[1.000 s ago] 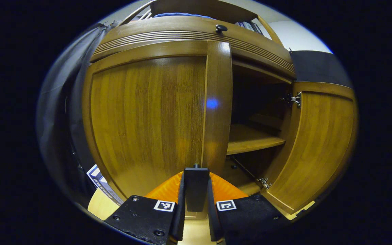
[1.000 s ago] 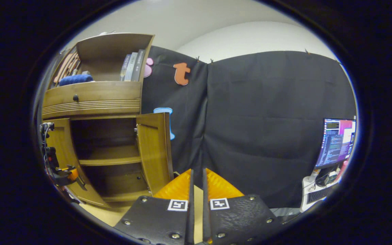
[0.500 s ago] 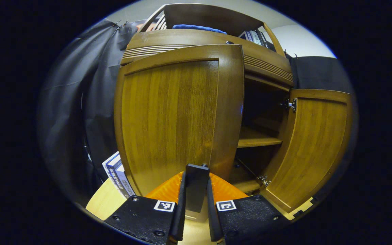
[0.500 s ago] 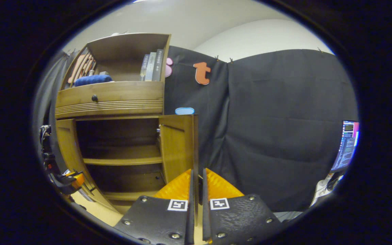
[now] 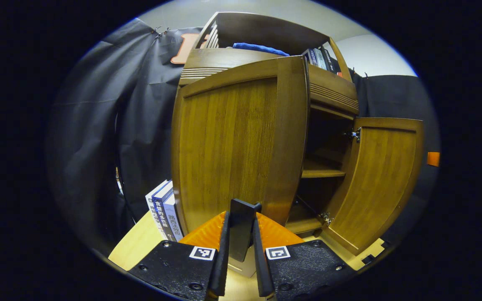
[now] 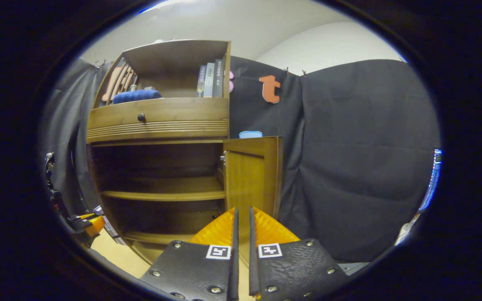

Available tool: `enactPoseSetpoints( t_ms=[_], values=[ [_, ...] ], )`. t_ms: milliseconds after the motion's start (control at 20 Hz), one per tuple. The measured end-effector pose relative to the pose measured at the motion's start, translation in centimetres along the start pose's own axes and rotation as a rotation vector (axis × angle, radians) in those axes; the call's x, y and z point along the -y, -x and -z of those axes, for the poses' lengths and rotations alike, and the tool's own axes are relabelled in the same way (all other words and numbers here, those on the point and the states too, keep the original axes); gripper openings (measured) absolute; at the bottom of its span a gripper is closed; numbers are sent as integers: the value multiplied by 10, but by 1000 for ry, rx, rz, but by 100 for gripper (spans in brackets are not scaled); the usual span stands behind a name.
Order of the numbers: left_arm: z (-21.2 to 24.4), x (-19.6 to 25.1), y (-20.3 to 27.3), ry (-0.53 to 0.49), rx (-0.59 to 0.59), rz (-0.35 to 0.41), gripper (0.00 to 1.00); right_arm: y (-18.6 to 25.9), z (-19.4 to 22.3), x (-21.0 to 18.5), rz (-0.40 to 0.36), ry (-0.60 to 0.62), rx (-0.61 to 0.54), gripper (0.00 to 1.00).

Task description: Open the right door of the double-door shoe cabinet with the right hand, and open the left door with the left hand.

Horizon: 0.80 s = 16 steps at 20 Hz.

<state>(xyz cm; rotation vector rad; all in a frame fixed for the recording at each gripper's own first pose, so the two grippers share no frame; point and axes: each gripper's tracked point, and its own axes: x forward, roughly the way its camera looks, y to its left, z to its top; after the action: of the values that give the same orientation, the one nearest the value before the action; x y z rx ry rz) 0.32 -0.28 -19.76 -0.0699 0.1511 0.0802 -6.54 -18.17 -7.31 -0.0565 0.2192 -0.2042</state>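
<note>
Since the earlier frame: the left door (image 5: 232,146) has swung farther out on its hinge, exposing more black cloth and a stack of books (image 5: 163,211) at lower left of the left gripper view; the right gripper view has turned to face the cabinet (image 6: 157,121) more squarely.
Left gripper (image 5: 240,234): its fingers pinch the dark handle (image 5: 241,228) at the door's free edge, low centre of the frame.
Right gripper (image 6: 241,234): fingers pressed close together with a thin gap, holding nothing, apart from the right door (image 6: 251,175).
Right door: wide open at centre of the right gripper view, inner face and hinge showing.
Interior: shelf (image 6: 163,194) and dark compartments exposed; they look empty, though the shadow is deep.
Step in hand: opening the left door, seemingly about halfway through its swing.
Next move: carry the handle along the hinge arc, outward and to the left, until the door stands as wide as its partner, then release.
</note>
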Motion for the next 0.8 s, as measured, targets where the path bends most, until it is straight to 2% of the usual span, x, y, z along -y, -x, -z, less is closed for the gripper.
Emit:
enactPoseSetpoints(
  t_ms=[300,550,650,750,800],
  values=[
    [-2,-17,18,57,7,-30,29,-13,8,-33,-99,3,-25,10],
    [-8,-37,33,37,27,-81,27,-23,15,-51,-158,10,-43,10],
    [-12,-44,39,24,39,-108,29,-25,17,-56,-177,3,-51,10],
    [-17,-51,43,8,44,-115,27,-24,22,-62,-202,-6,-63,10],
    [-19,-54,45,9,40,-123,29,-25,22,-64,-212,-7,-66,10]
  ],
)
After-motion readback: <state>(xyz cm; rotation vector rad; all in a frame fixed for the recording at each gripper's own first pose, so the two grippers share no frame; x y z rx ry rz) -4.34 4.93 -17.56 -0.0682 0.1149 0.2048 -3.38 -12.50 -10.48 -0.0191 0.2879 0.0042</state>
